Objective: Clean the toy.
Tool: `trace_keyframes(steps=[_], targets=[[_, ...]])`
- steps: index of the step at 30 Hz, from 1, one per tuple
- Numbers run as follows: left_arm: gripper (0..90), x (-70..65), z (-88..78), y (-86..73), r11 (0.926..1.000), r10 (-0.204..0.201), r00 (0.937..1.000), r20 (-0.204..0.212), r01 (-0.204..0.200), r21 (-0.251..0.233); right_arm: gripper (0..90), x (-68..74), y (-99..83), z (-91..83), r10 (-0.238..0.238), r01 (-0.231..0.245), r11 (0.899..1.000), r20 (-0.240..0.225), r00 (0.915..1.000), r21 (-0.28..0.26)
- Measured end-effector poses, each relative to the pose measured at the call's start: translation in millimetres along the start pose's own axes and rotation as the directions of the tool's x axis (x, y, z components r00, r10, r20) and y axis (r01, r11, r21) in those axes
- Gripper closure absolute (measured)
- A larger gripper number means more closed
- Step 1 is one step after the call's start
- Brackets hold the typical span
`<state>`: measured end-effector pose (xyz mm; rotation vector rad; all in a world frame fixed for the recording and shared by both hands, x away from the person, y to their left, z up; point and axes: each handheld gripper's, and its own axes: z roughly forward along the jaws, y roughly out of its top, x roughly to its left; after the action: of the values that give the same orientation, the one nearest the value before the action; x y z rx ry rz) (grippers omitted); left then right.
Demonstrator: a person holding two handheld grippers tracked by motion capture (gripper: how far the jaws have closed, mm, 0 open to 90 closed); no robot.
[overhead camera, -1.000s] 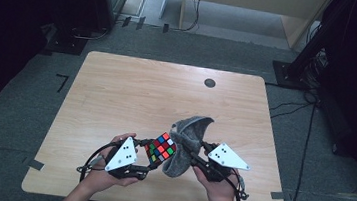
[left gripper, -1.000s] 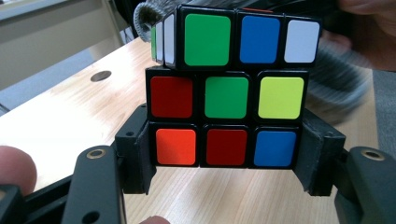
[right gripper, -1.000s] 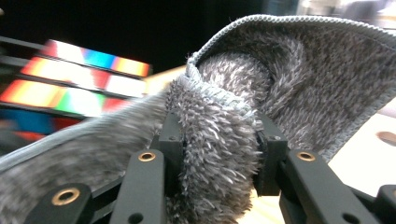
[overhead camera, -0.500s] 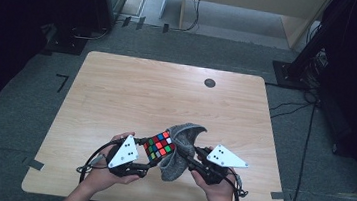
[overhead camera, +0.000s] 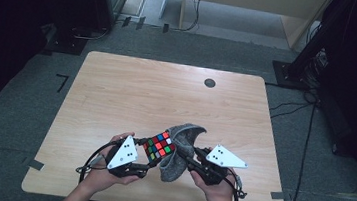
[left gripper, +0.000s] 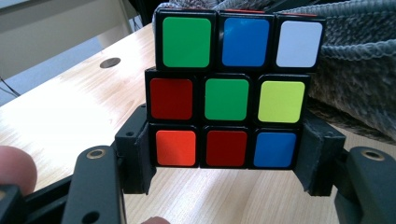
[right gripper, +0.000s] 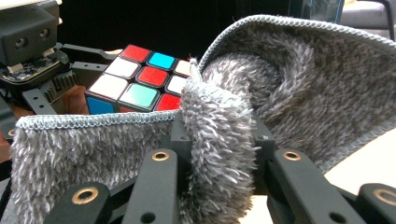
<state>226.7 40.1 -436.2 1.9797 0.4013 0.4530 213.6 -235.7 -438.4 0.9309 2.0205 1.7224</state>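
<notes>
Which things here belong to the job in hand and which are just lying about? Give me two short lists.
In the job:
- puzzle cube, clamped in the left gripper
- grey cloth, a fold of it pinched in the right gripper, beside the cube

Lying about:
- round dark spot at the table's far side
- cables on the floor

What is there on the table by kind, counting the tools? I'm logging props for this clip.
Puzzle cube: 1
Grey cloth: 1
Grippers: 2, the left gripper shut on the cube, the right gripper shut on the cloth
Total: 4
</notes>
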Motion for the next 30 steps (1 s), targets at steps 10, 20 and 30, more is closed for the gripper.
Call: trace_keyframes(steps=[10,20,30], targets=[[34.4,-3.2,1.6,0.2,0.9995,0.027,0.9992,-0.028,-0.027,0.016,73.1,3.2,0.4,0.5,-0.001,0.000,1.000,0.030,0.9996,0.020],[34.4,-4.1,3.6,-0.5,0.9985,0.042,0.9976,-0.054,-0.040,0.036,74.5,4.3,-1.8,3.1,0.027,-0.029,0.999,0.052,0.9983,0.046],[34.4,1.9,1.2,-1.3,0.9992,0.023,0.9966,-0.079,-0.021,0.033,74.0,3.8,1.2,1.2,0.003,-0.006,0.999,0.068,0.9977,0.042]])
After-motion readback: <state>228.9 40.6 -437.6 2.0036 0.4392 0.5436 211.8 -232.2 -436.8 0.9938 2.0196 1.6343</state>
